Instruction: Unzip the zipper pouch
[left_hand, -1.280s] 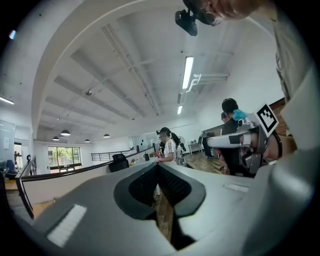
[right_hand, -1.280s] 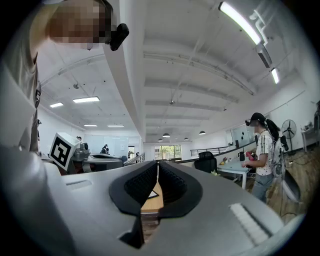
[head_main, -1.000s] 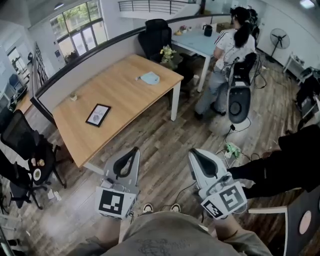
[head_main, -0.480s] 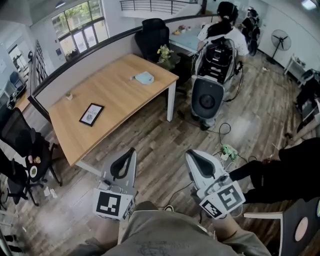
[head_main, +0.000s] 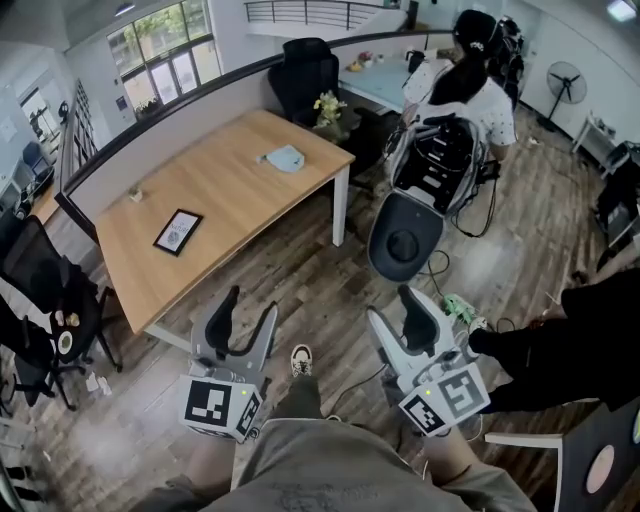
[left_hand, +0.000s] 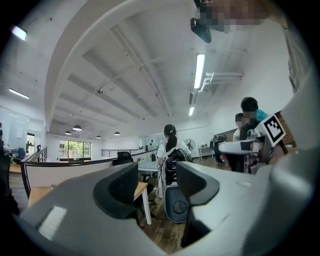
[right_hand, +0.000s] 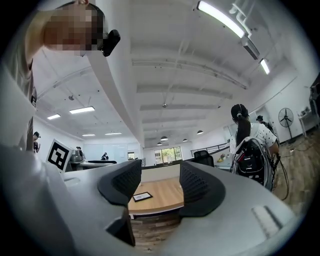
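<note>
A light blue pouch (head_main: 286, 157) lies near the far right edge of the wooden table (head_main: 220, 190), well away from both grippers. My left gripper (head_main: 249, 308) hangs low over the wood floor in front of the table. Its jaws have just been opening and hold nothing. My right gripper (head_main: 392, 309) is beside it, also just opened and empty. In the left gripper view the left gripper (left_hand: 157, 187) frames a table leg and a chair. In the right gripper view the right gripper (right_hand: 157, 187) frames the table (right_hand: 160, 197).
A dark framed tablet (head_main: 178, 231) lies on the table's left part. A person with a backpack (head_main: 450, 120) stands behind a tipped office chair (head_main: 405, 240) to the right. Black chairs stand at the left (head_main: 45, 285) and behind the table (head_main: 310, 70). A power strip (head_main: 460, 305) lies on the floor.
Both grippers' jaws went from shut to open. Both moved a little forward and down. The person with the backpack and the office chair shifted about at the right.
</note>
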